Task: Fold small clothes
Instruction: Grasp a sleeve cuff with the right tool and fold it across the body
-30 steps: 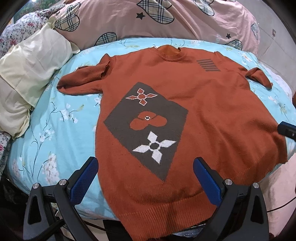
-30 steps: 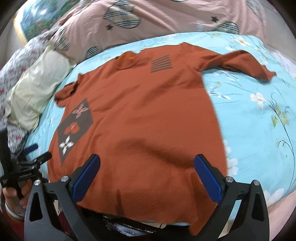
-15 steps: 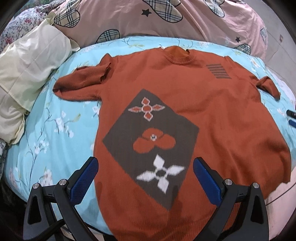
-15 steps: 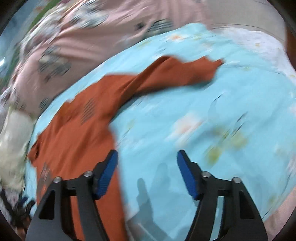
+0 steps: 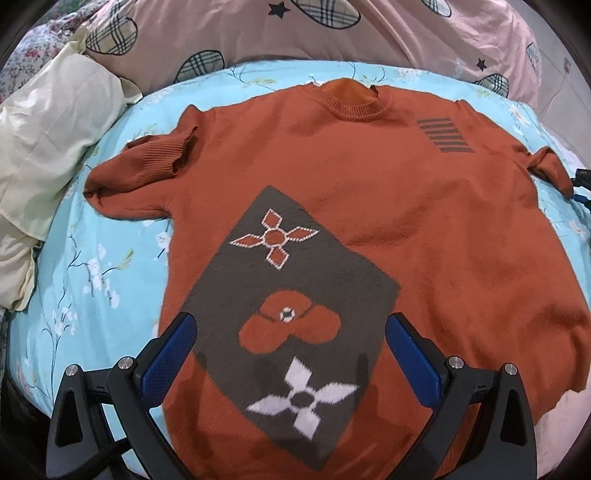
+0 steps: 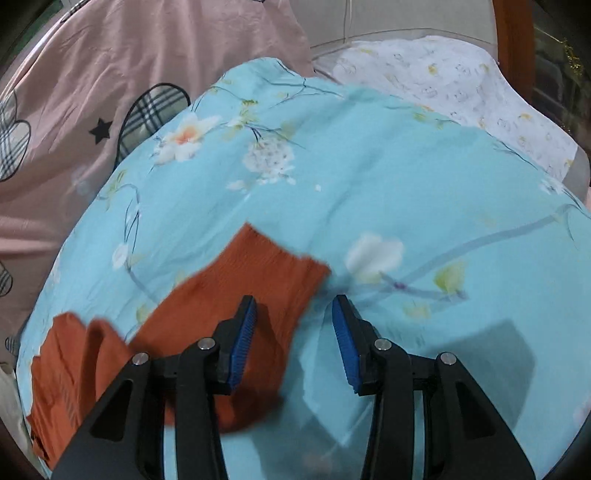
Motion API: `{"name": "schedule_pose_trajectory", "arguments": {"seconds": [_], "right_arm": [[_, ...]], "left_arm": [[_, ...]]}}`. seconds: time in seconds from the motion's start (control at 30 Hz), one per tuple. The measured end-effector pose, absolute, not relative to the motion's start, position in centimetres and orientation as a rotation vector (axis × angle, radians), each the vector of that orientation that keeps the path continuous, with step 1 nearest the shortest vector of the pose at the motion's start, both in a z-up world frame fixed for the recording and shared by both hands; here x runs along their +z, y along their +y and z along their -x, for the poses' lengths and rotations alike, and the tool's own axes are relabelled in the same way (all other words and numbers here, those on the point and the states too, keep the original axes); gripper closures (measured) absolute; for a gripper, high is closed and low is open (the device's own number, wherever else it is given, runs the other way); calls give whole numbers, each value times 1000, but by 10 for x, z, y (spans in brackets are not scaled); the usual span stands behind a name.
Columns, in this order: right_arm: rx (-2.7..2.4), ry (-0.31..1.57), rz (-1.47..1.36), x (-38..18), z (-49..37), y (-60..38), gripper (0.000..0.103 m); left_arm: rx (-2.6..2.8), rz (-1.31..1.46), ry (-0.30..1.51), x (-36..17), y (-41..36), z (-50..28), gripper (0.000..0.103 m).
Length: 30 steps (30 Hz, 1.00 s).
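Note:
An orange knit sweater (image 5: 388,206) with a grey diamond patch lies flat, front up, on the light-blue floral bedsheet (image 5: 92,266). Its left sleeve (image 5: 147,166) is bunched and folded back. My left gripper (image 5: 290,343) is wide open and hovers over the sweater's lower front. My right gripper (image 6: 293,332) is open, narrower, just above the cuff end of the right sleeve (image 6: 258,280); its left finger is over the sleeve, the right one over the sheet. The right gripper's tip also shows at the left wrist view's right edge (image 5: 581,184).
A pink quilt with plaid hearts (image 5: 332,33) lies behind the sweater. A cream pillow (image 5: 48,140) sits at the left. A white patterned cloth (image 6: 461,85) and an orange wooden post (image 6: 513,44) are beyond the sheet at the right.
My left gripper moved forward over the sweater. My right gripper swung right, away from the sweater's hem, closed partway and came down to the right sleeve's cuff.

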State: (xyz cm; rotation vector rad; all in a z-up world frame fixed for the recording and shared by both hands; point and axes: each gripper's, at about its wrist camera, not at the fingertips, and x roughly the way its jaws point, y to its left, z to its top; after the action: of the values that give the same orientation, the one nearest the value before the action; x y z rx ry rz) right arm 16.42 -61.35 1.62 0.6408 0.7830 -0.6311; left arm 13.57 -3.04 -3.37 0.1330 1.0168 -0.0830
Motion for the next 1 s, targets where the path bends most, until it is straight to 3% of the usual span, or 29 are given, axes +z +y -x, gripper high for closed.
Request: {"name": "schedule_pose_trajectory", "arguments": {"seconds": [0.03,0.4,0.8,1.0], "right_arm": [[-592,762,-661,21,-168,-611,96],[-77,601,-513,108,-231,-417,96],[439,824,-399,58,-315,-144,96],[532,926,-353,23,-334,-68,96]], "left_arm": [[-85,-131,1015,-34,-32,-139,1],[-120,-99,992,-34,-32,-143,1],[-64,-8,997,-35,14,-134,1],[-43,25,997,-38,31,-132,1]]}}
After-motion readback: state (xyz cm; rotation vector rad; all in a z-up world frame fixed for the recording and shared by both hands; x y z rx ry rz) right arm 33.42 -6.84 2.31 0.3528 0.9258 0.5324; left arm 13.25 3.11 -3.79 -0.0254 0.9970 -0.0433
